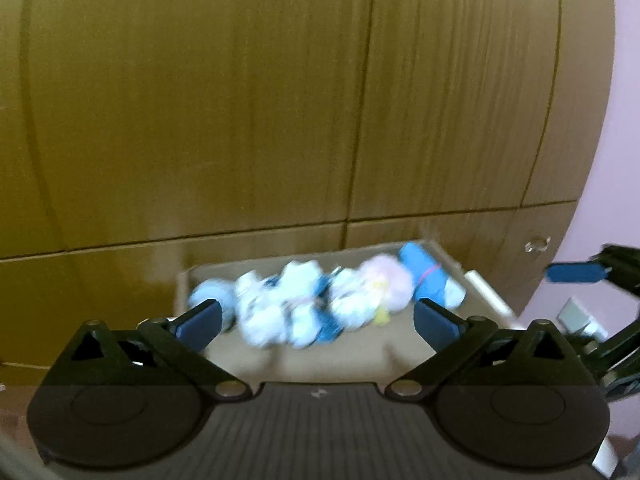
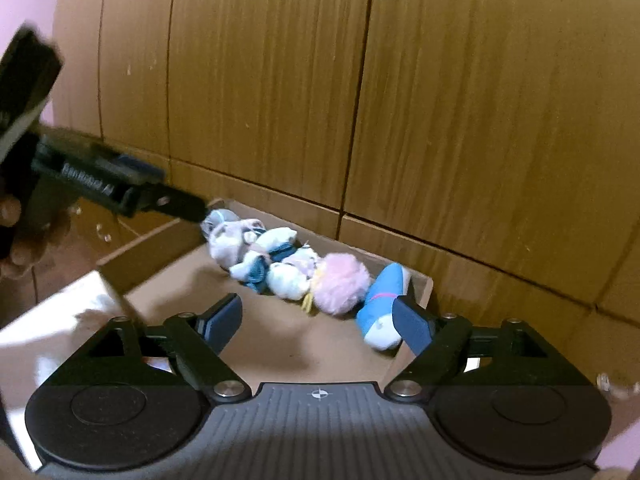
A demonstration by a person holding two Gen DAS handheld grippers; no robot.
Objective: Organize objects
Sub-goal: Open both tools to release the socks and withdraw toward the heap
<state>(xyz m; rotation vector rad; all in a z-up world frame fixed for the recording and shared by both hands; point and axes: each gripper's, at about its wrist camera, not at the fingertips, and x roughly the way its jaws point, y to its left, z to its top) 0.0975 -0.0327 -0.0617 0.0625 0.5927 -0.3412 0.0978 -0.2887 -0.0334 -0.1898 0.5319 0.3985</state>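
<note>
An open wooden drawer [image 2: 168, 236] holds a row of soft toys along its back wall. From left to right they are several white and blue plush toys [image 2: 260, 252], a fluffy pink one [image 2: 344, 280] and a blue one [image 2: 382, 296]. My right gripper [image 2: 317, 301] hangs open above the drawer's bare floor with nothing between its fingers. My left gripper [image 1: 316, 306] is also open and empty, above the same drawer [image 1: 488, 292]. Its view is blurred, with the pink toy [image 1: 388, 280] and blue toy [image 1: 428, 280] just beyond its fingers. Its dark fingers [image 2: 176, 202] reach in from the left of the right wrist view.
Tall wooden cupboard doors [image 1: 280, 100] rise right behind the drawer. A small metal knob [image 1: 538, 245] sits on the panel to the right, beside a pink wall [image 1: 624, 160]. A glossy pale surface [image 2: 60, 320] lies at the drawer's near left. A person's hand [image 2: 12, 216] holds the left gripper.
</note>
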